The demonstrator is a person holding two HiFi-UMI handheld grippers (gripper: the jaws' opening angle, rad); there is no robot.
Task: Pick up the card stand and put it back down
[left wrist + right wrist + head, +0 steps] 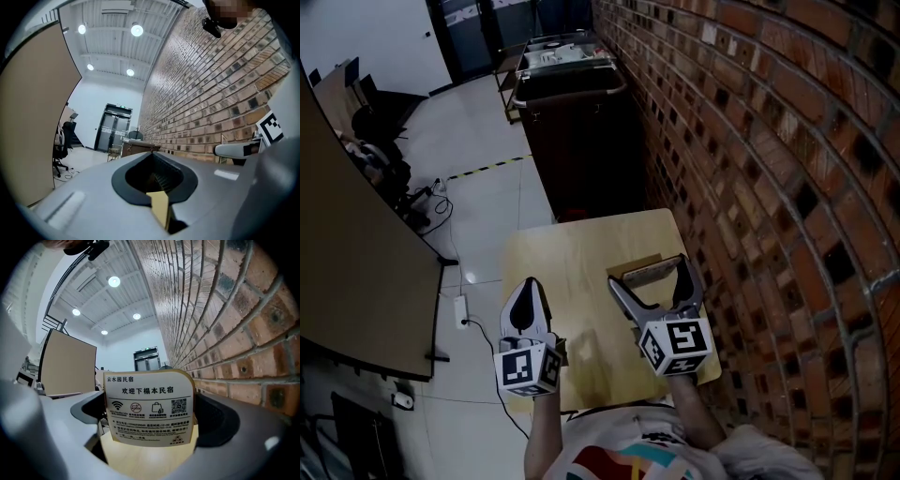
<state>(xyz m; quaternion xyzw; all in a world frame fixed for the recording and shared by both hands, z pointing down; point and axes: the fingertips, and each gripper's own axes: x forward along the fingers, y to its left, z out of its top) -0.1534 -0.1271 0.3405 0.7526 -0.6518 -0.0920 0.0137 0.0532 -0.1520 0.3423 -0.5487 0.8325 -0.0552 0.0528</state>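
The card stand (pixel 645 274), a wooden base holding a white printed card, stands on the small wooden table (pixel 567 258) near its right edge. In the right gripper view the card stand (pixel 149 411) fills the middle, facing the camera, upright. My right gripper (pixel 649 270) is open, one jaw on each side of the stand, with a little gap to the card (pixel 150 404). My left gripper (pixel 527 283) hovers over the table's left front part, shut and holding nothing; in its own view the left gripper (pixel 152 154) points down the room.
A brick wall (pixel 769 187) runs close along the table's right side. A dark cabinet (pixel 572 141) stands just beyond the table's far edge. A large brown partition (pixel 356 272) and floor cables (pixel 455 272) lie to the left.
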